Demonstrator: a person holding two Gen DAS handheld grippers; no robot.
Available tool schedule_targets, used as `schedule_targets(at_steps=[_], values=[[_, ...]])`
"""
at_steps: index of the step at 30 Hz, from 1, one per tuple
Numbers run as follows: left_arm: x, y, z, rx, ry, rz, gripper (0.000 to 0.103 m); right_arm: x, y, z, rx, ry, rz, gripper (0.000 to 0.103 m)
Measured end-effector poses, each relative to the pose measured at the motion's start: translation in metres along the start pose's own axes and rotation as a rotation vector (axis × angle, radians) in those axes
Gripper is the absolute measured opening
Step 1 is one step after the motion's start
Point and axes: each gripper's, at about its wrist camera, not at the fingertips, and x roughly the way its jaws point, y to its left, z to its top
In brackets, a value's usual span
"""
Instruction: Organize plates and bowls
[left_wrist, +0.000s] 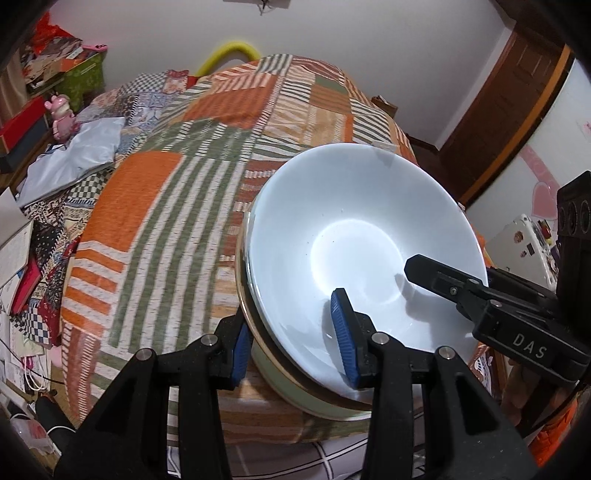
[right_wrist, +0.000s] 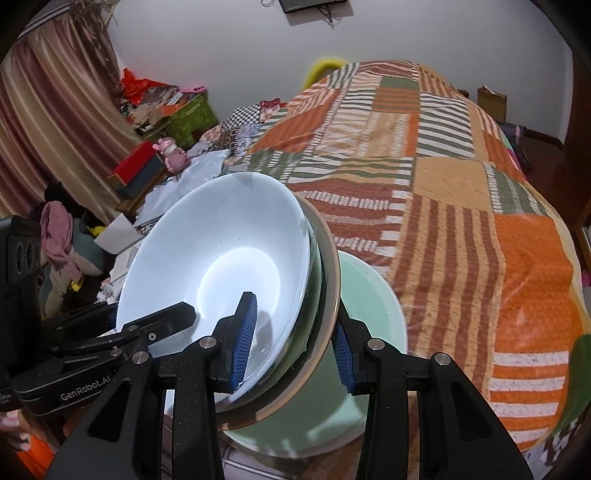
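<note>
Now both grippers clamp one bowl stack (left_wrist: 365, 236) over quilt (left_wrist: 155, 206): left gripper (left_wrist: 291, 338) at 7 o'clock rim, right gripper (right_wrist: 291, 338) at 5.

Glossy smooth ceramic white bowl (left_wrist: 354, 229), matt woven cloth bedspread (left_wrist: 177, 206)

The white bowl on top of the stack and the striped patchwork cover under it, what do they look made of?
White bowl: probably glazed ceramic, possibly opal glass; it is smooth and glossy, with a bright reflection in its base. Striped patchwork cover: woven fabric, matte; it drapes softly over the edges, with printed or woven orange, green and brown bands.
</note>
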Motion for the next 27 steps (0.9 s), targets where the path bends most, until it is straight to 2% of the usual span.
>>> schedule_targets(at_steps=[12,17,22,26,27], values=[[0.026,-0.013,-0.003,0.019,0.057,-0.010,0.040,0.007,-0.021,-0.010,0.044,0.032,-0.013,0.035],[0.039,-0.013,-0.004,0.019,0.089,-0.009,0.040,0.018,-0.031,-0.016,0.069,0.071,-0.012,0.035],[0.040,-0.012,-0.003,0.014,0.090,-0.025,0.041,0.017,-0.033,-0.018,0.071,0.073,0.004,0.036],[0.040,-0.010,-0.003,0.011,0.098,-0.037,0.041,0.014,-0.031,-0.018,0.052,0.059,-0.005,0.038],[0.038,-0.010,-0.003,0.014,0.088,-0.032,0.040,0.012,-0.031,-0.017,0.046,0.058,-0.009,0.042]])
